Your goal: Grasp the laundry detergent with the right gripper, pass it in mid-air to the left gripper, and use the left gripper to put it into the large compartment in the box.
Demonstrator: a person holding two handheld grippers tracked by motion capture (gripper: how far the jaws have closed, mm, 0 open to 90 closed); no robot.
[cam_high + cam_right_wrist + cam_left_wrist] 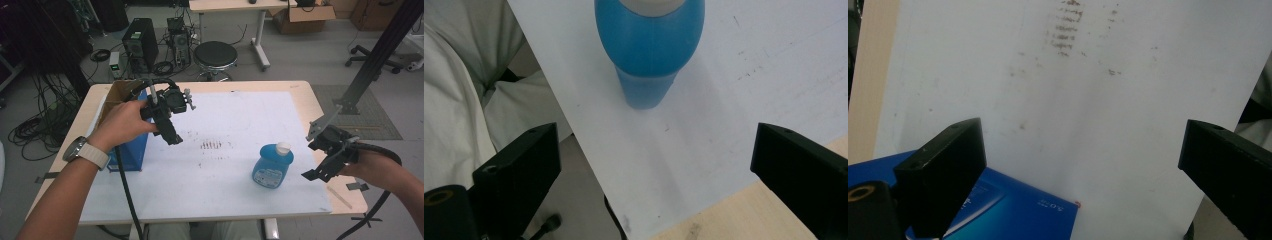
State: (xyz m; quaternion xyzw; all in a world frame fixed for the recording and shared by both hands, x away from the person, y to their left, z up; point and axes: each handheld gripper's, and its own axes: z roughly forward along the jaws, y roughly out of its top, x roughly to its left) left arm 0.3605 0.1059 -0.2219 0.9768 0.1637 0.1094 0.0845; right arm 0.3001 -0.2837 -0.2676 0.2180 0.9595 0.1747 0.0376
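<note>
- High view: blue bottle (272, 166) with a pale cap stands upright on the white mat (240, 125), at 9 o'clock from the right gripper (320, 172).
- Left gripper view: left gripper (1083, 165) gapes wide over the mat, holding nothing.
- Right gripper view: bottle at 12 o'clock, jaws spread apart, empty.

Open sheet in the middle, obstacles at the sides

The white sheet (225, 125) lies bare between the blue box (131, 150) at its left edge and the upright blue bottle (272, 165) near the right.

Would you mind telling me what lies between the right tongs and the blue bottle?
Nothing: in the right gripper view, bare white sheet separates the open right tongs from the blue bottle.
</note>
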